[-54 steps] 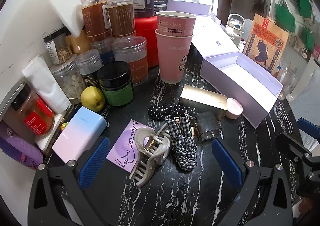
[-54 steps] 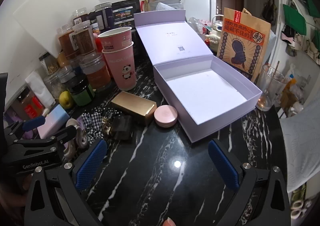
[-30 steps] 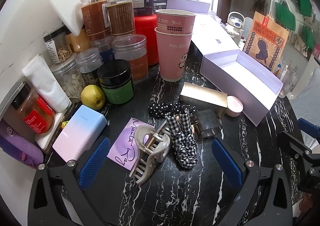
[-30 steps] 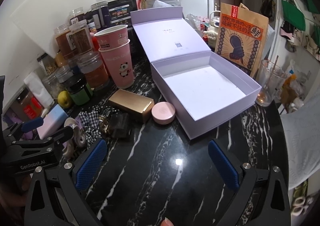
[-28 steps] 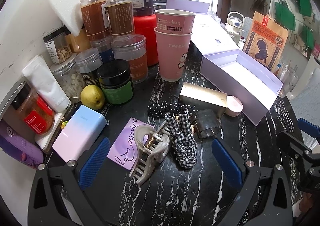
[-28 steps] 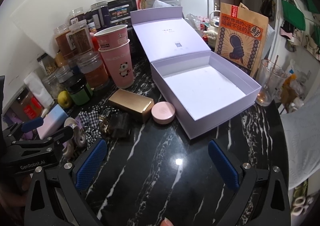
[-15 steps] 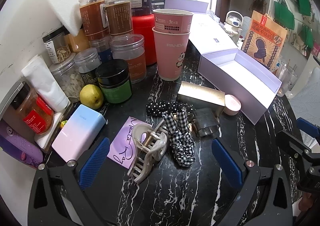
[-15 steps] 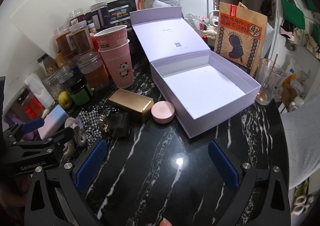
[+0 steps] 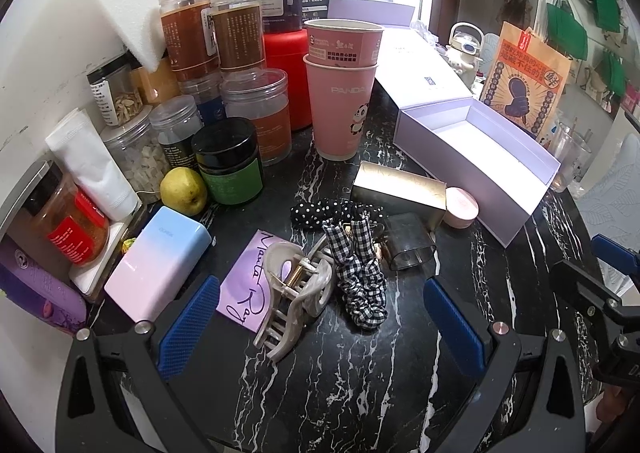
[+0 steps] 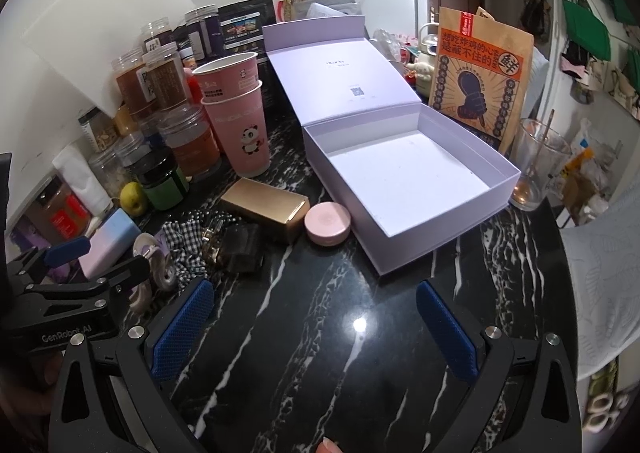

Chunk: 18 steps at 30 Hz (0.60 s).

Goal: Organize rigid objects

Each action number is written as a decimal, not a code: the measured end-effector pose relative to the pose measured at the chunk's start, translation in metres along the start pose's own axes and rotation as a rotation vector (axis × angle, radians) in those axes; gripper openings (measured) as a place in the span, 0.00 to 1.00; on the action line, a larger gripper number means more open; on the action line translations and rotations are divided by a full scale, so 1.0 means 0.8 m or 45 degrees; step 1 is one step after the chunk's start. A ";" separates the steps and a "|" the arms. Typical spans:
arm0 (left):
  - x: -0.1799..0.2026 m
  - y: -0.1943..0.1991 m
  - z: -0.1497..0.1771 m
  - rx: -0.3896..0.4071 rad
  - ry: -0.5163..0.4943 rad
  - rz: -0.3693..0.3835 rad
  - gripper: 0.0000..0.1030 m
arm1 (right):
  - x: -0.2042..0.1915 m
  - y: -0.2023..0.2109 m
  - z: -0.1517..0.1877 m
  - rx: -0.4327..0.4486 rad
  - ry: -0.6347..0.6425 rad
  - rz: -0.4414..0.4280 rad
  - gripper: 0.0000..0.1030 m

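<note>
I see a lilac box (image 10: 404, 181) lying open and empty, lid tilted back. Just beside its near wall lie a pink compact (image 10: 327, 222) and a gold box (image 10: 265, 209), flat. A dark case (image 9: 409, 241), checked scrunchie (image 9: 358, 273) and beige claw clip (image 9: 294, 293) sit clustered nearby on black marble (image 10: 320, 333).

Bare black countertop (image 10: 320, 333) nearest, lavender box (image 10: 404, 189) open-topped, jars (image 9: 224, 65) seemingly crowding left.

Two pink cups (image 9: 344, 89), one lavender box (image 10: 404, 177), one gold box (image 9: 400, 191), two scrunchies (image 9: 360, 273).
</note>
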<state>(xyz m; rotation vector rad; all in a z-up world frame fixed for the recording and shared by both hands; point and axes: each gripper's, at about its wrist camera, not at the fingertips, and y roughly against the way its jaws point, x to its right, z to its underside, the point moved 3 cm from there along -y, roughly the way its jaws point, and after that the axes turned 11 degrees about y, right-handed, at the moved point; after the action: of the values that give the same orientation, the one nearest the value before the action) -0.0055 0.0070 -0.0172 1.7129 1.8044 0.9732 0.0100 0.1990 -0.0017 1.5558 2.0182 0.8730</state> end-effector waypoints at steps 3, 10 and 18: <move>-0.001 0.004 0.001 0.005 0.000 0.001 1.00 | -0.001 0.003 0.001 0.004 0.000 -0.001 1.00; -0.004 0.013 0.005 0.014 -0.001 0.007 1.00 | -0.005 0.011 0.002 0.017 0.008 -0.002 1.00; -0.005 0.020 0.007 0.027 0.005 0.009 1.00 | -0.006 0.018 0.003 0.031 0.011 -0.003 1.00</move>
<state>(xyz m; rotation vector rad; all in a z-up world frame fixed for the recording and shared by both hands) 0.0099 0.0035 -0.0092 1.7328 1.8185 0.9644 0.0228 0.1970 0.0065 1.5648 2.0435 0.8593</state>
